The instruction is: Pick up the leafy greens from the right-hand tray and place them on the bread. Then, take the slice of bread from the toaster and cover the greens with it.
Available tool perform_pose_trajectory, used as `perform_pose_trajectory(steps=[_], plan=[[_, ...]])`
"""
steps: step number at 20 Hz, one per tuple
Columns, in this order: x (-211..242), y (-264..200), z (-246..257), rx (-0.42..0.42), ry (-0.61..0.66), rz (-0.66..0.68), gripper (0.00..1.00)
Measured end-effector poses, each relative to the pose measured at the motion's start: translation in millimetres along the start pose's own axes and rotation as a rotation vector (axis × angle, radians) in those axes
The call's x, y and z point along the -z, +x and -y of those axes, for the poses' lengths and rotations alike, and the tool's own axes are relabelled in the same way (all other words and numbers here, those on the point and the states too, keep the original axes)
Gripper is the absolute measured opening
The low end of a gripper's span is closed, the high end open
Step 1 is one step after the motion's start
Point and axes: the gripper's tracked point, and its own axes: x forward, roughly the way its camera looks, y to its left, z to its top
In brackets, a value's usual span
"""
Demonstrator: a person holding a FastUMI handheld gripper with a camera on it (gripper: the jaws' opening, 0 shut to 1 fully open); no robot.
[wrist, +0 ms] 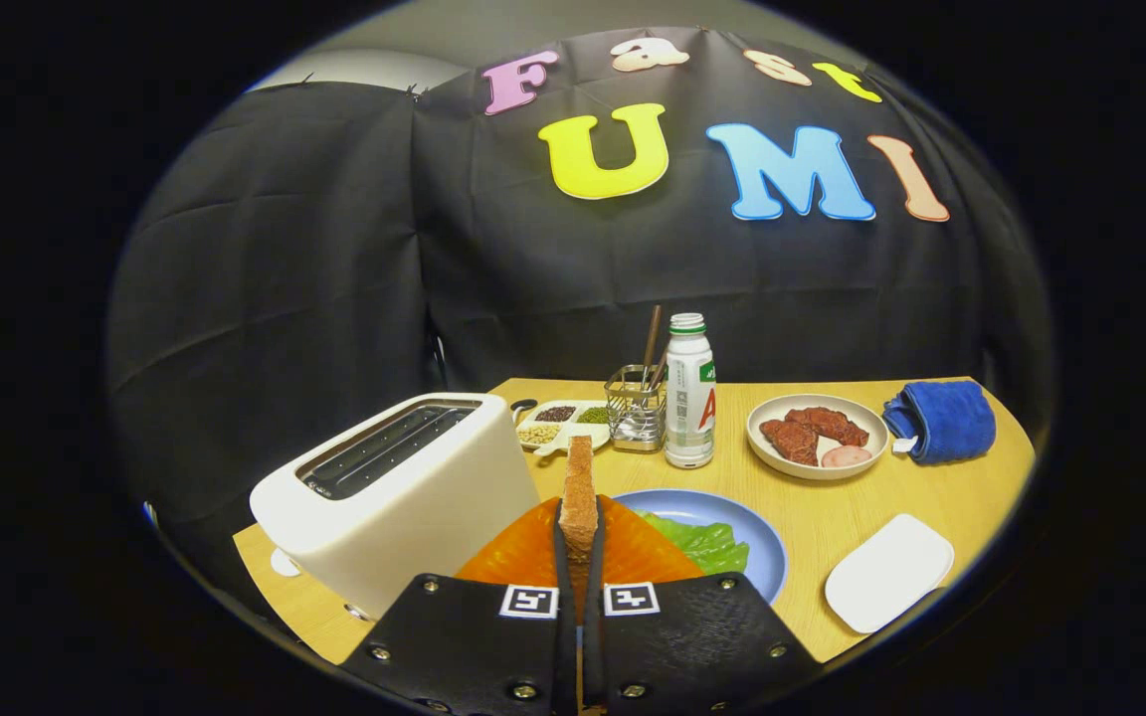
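My gripper [579,542] is shut on a slice of bread [579,492], held edge-on and upright between the two fingers. The slice stands above the blue plate [757,547]. Leafy greens [702,542] lie on that plate, just right of the fingers; whatever is under them is hidden. The white toaster [399,492] stands just left of the fingers, its slots looking empty.
A white tray [886,572] lies at the front right. Further back are a plate of meat pieces [817,435], a folded blue cloth [941,418], a white bottle [689,393], a wire holder with utensils [635,408] and a divided dish of grains [563,423].
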Motion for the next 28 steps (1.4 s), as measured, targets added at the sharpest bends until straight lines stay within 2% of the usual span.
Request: perform_pose_trajectory(steps=[6,9,11,15,17,18,22,24,28], plan=[[18,8,2,-0.021,-0.023,-0.041,0.03],[17,8,15,0.000,-0.016,-0.040,0.04],[19,8,18,0.000,-0.036,-0.053,0.07],[22,10,27,0.030,-0.104,-0.067,0.18],[24,11,29,0.032,-0.106,-0.076,0.19],[25,11,33,0.041,-0.117,-0.082,0.25],[29,12,47,0.060,-0.120,-0.096,0.25],[30,13,51,0.067,-0.130,-0.099,0.30],[31,13,53,0.058,-0.137,-0.094,0.31]])
